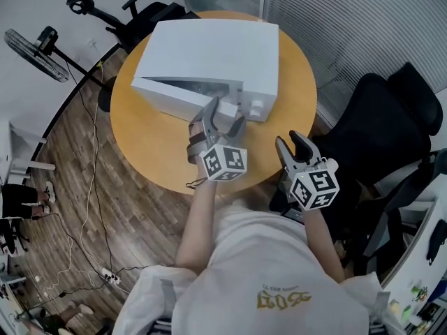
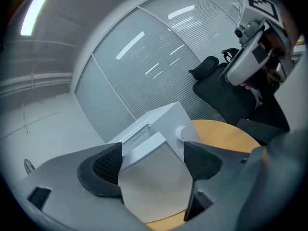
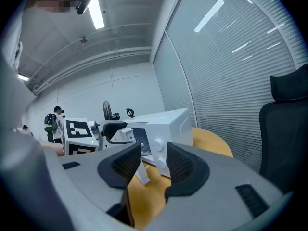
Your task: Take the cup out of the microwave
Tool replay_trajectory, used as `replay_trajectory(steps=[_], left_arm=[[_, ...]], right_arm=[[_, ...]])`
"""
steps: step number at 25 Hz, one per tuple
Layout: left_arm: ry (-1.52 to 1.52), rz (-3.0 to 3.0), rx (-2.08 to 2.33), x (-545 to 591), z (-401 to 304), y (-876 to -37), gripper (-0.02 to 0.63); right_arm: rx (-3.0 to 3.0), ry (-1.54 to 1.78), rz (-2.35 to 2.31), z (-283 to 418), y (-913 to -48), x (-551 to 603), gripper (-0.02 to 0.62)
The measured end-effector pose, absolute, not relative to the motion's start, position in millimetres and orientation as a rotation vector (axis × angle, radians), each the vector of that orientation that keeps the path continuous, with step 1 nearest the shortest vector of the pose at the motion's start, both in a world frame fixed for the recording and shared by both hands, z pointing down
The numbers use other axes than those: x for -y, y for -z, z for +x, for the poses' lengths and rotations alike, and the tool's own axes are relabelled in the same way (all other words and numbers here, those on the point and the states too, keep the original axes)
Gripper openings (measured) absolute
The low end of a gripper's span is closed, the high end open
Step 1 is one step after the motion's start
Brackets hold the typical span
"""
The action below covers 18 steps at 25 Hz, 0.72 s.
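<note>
The cup shows in no view. The white microwave (image 1: 209, 54) stands toward 12 o'clock on the round wooden counter (image 1: 147, 142), and I judge the cup is still inside it, so the task is at its opening stage: getting the door out of the way. The door (image 1: 178, 100) looks slightly ajar in the head view, its free edge standing a little off the body, though how far it has swung is hard to tell. The left claw (image 1: 225, 117) is at 6 o'clock of the microwave, just in front of the door's free edge and beside the knob (image 1: 257, 107). In the left gripper view its jaws are spread wide and released, with the grey door panel framed between the pads but not pinched by them; whether either pad touches the door I cannot tell. The right claw (image 1: 288, 142) hangs at about 4 o'clock, off the counter's rim and apart from the microwave, with its jaws partly apart and nothing between them. The next move probably calls for the left claw to catch the door's edge and swing it fully open. The right claw would then have a straight path into the cavity, with its jaws wide enough to pass round the cup.
</note>
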State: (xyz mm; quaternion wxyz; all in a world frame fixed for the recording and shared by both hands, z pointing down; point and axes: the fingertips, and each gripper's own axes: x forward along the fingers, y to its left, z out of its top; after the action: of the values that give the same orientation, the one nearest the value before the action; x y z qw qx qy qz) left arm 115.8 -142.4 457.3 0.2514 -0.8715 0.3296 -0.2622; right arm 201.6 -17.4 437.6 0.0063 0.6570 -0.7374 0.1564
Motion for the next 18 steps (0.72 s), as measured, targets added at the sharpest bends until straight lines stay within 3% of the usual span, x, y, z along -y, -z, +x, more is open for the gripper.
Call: replay_trajectory(steps=[18], left_arm=[[0.689,-2.338,-0.968,119.6,82.6,-457.2,0.400]], right_arm=[[2.384,-0.537,1.957,177.6,-446.3,10.0,0.149]])
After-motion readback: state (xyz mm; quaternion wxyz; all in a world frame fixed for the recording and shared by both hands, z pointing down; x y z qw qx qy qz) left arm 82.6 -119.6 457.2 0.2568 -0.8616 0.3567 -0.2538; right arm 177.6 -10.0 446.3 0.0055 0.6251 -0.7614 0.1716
